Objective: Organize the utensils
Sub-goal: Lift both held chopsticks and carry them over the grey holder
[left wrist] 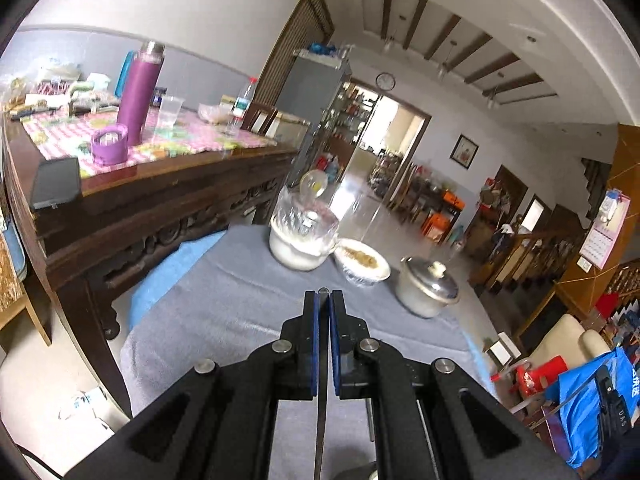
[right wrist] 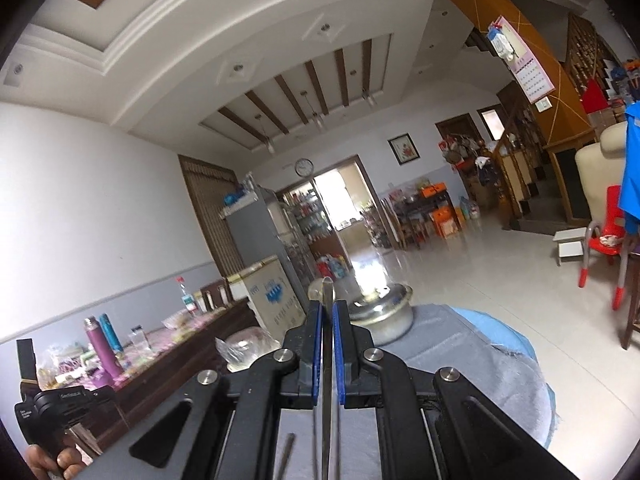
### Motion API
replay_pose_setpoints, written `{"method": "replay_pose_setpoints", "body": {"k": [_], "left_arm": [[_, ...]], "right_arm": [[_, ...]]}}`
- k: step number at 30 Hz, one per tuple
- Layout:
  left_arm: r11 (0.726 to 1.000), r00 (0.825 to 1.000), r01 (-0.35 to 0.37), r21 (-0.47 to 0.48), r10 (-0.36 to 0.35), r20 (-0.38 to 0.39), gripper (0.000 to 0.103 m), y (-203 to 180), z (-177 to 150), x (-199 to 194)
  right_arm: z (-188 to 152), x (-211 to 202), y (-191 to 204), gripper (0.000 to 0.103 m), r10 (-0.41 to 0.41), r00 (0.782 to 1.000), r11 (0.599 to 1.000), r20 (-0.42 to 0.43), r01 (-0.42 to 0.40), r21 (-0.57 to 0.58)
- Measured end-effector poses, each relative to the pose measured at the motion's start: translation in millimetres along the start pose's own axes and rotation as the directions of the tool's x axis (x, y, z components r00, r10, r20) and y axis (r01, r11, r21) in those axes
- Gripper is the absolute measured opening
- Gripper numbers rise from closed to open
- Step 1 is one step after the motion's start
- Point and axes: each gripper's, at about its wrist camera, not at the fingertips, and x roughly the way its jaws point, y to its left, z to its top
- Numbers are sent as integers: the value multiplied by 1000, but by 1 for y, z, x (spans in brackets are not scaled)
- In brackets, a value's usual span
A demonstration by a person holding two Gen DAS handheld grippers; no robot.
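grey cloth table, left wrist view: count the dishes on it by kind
Glass jar with white contents: 1
Wrapped bowl of food: 1
Steel pot with lid: 1
Total: 3, all on the grey cloth.

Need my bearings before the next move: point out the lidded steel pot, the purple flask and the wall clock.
lidded steel pot point(left wrist: 428, 286): left wrist view, on the lid's dome.
purple flask point(left wrist: 138, 92): left wrist view, middle of its body.
wall clock point(right wrist: 304, 167): right wrist view, centre of its face.
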Motion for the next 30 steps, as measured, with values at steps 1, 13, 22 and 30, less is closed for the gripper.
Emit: {"method": "replay_pose_setpoints", "body": {"k": [1,13,22,30], "left_arm": [[1000,1000,7,3,-7,8,5,-2,0,-7],[988,980,153,7,-153,124,5,-29,17,-69],[981,962,187,48,-193,193,5,-57,2,-69],[985,969,151,86,-165,184,5,-74,-24,-40]], "right_arm": [[2,-4,3,6,8,1000,1000,10,-8,1],[2,-26,59,6,143,988,989,55,-140,-55],[-29,-20,91,6,163,987,976,13,-159,-150],[-51,-21,78,6,152,988,975,-14,-152,-163]]}}
